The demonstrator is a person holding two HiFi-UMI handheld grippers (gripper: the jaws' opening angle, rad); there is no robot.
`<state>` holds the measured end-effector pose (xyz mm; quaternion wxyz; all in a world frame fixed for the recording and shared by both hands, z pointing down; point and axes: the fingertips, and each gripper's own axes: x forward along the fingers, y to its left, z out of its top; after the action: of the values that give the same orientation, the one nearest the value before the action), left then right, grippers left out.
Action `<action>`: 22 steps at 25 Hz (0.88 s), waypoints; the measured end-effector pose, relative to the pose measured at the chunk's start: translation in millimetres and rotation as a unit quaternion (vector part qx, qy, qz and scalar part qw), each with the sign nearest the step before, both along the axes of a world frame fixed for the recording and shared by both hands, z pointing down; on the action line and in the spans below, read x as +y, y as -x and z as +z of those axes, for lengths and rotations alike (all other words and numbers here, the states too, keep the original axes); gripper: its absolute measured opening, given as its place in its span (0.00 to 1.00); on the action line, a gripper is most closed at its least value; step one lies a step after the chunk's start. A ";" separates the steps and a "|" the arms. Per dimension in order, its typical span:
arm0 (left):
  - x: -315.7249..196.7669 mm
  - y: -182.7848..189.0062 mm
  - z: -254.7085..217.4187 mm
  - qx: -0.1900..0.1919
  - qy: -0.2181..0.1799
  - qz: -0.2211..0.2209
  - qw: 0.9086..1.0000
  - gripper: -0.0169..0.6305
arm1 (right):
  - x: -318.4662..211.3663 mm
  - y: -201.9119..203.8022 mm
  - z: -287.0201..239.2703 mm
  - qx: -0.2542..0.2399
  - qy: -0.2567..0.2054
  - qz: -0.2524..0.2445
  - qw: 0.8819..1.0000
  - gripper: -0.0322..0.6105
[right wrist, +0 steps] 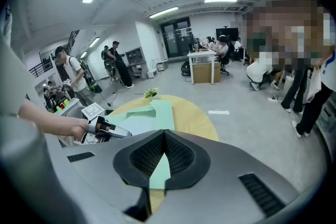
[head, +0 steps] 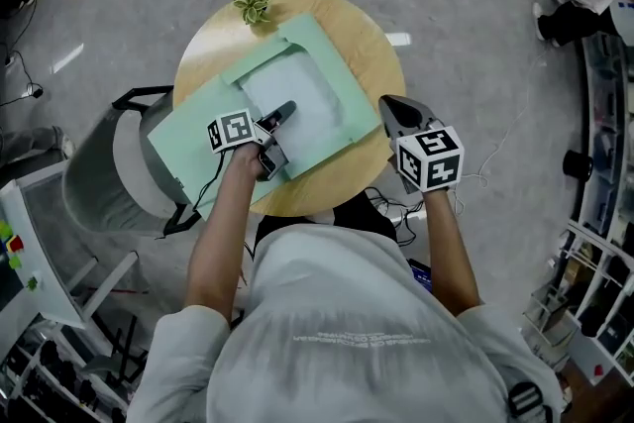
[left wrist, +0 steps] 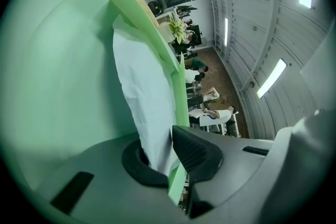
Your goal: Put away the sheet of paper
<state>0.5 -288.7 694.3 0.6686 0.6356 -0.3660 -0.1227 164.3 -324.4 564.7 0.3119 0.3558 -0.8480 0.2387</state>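
Left claw [left wrist: 170,153]: shut tight, pinching the near edge of the sheet of paper [left wrist: 140,93].
Right claw [right wrist: 164,136]: jaws together with the tips meeting, nothing in them; it hangs just beside the right edge of the green folder [head: 188,142], over the rim of the desk [head: 374,50].
Sheet of paper: white, lying inside the open green folder on the round desk, stretching away from the left claw.

The sheet of paper [head: 297,104] is white, folder [head: 193,139] mint-green, table [head: 376,50] pale wood.
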 end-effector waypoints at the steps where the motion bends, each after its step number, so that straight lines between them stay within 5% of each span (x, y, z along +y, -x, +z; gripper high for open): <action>1: -2.9 -2.3 -0.4 -0.001 -0.004 0.002 1.000 0.07 | -0.6 -0.3 1.7 0.001 0.001 -0.002 1.000 0.09; 5: -8.0 -13.7 -3.5 -0.006 -0.013 0.016 1.000 0.26 | 0.7 -4.2 8.2 -0.001 0.012 -0.002 1.000 0.09; 22: 44.6 28.5 2.0 -0.132 0.010 0.061 0.989 0.48 | 31.1 18.9 8.2 -0.007 0.015 0.011 1.000 0.09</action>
<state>-28.0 -244.0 696.3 0.6270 0.6608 -0.4126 0.0073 145.4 -293.3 572.9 0.3082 0.3586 -0.8428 0.2572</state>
